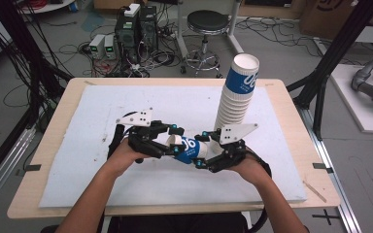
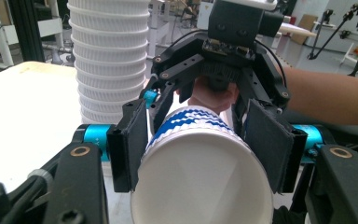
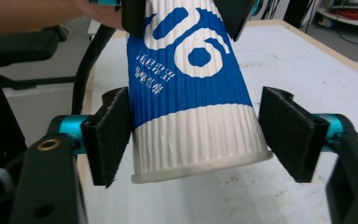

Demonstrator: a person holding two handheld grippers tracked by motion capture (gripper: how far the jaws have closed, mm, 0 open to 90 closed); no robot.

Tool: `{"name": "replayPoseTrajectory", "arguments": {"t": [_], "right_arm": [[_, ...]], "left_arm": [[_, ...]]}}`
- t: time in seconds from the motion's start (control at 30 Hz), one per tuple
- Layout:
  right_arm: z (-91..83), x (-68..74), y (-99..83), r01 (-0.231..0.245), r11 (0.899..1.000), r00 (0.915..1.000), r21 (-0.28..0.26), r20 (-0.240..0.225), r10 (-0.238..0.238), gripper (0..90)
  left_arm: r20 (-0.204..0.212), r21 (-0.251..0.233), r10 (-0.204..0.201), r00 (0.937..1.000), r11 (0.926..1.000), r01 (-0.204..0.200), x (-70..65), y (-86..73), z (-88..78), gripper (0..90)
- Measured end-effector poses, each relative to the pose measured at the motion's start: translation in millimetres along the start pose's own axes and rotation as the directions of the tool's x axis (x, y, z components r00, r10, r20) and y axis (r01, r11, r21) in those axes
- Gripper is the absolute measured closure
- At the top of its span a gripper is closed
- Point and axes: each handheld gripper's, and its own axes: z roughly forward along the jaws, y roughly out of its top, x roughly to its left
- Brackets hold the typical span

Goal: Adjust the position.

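A single paper cup (image 1: pixel 187 148) lies on its side in the air, low over the white mat (image 1: pixel 102 104), just in front of the tall stack of cups (image 1: pixel 237 94). The left gripper (image 1: pixel 171 136) is clenched on the cup's wide rim end, its pads pressing both sides, so the cup is carried there. The right gripper (image 1: pixel 209 145) straddles the narrow base end; one pad touches the ribbed wall while the other stands a little off, so it is released, not yet gripping. Held level between the two, the cup looks set for a handover or for being pulled free from a nested one; which, I cannot tell.
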Motion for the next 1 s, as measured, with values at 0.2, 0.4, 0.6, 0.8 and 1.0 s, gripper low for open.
{"name": "replayPoseTrajectory", "arguments": {"t": [0.2, 0.4, 0.6, 0.8, 1.0], "right_arm": [[-1.3, -0.8, -0.2, 0.006, 1.0, 0.9999, 0.007, -0.013, -0.005, 33.3], [-2.6, -0.8, -0.2, 0.001, 1.0, 1.0, 0.011, -0.006, 0.0, 34.7], [-7.6, -3.5, -1.2, 0.007, 1.0, 1.0, 0.027, -0.001, -0.007, 35.0], [-6.6, -2.1, 0.6, 0.028, 0.999, 0.9993, 0.03, -0.025, -0.027, 34.6], [-11.3, -2.8, 0.4, -0.057, 0.997, 0.9983, -0.06, 0.007, 0.058, 16.5]], "left_arm": [[0.002, -0.01, -0.001, 1.0, 0.9999, 0.001, -0.8, 1.1, 0.9, 40.8], [-0.064, 0.037, 0.026, 0.9976, 0.999, -0.024, -6.4, 9.0, -1.3, 24.9], [-0.07, 0.206, 0.067, 0.9953, 0.9772, -0.051, -7.6, 11.5, -3.4, 18.9], [0.005, 0.208, 0.056, 0.9984, 0.9764, -0.056, -4.0, 3.2, 3.0, 31.0], [0.02, 0.077, 0.02, 0.9996, 0.9968, -0.022, -0.6, -5.1, -5.1, 30.9]]}}
